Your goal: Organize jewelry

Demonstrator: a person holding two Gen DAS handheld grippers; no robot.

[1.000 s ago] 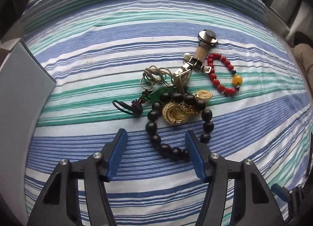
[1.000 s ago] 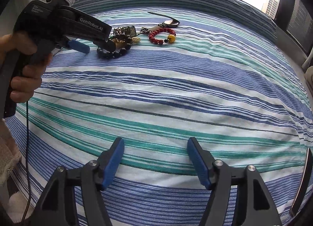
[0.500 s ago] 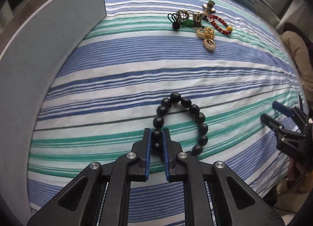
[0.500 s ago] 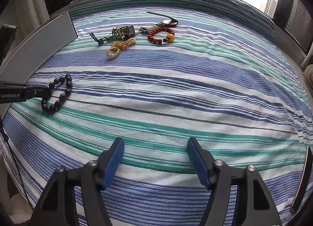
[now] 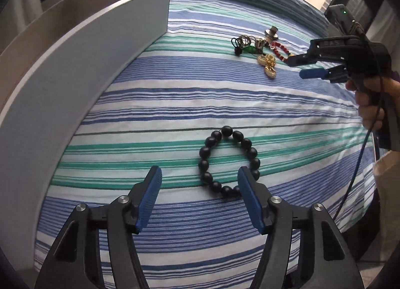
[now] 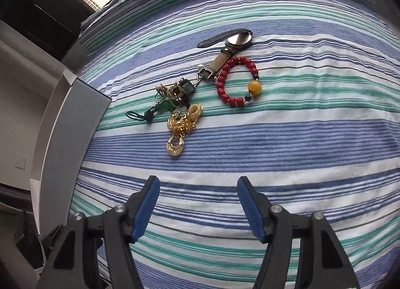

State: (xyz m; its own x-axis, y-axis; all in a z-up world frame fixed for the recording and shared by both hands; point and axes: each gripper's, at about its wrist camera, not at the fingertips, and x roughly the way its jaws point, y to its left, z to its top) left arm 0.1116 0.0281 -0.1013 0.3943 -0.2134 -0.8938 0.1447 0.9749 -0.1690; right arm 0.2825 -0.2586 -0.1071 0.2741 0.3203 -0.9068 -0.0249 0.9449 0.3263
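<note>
A black bead bracelet (image 5: 228,161) lies flat on the striped bedsheet, apart from the other jewelry. My left gripper (image 5: 200,184) is open just in front of it, its right fingertip at the bracelet's edge. My right gripper (image 6: 197,190) is open and empty, just short of the jewelry pile; it also shows in the left wrist view (image 5: 303,66). The pile holds gold pieces (image 6: 181,125), a green tangle of cords and rings (image 6: 167,100), a red bead bracelet with a yellow bead (image 6: 237,81) and a wristwatch (image 6: 235,41).
A grey open box (image 5: 82,69) stands along the left side of the bed; its corner shows in the right wrist view (image 6: 75,119). The striped sheet (image 5: 200,104) covers the whole surface. A window with towers is beyond.
My left gripper carried the black bracelet away from the pile, set it down near the box and opened. My right gripper moved up close to the pile.
</note>
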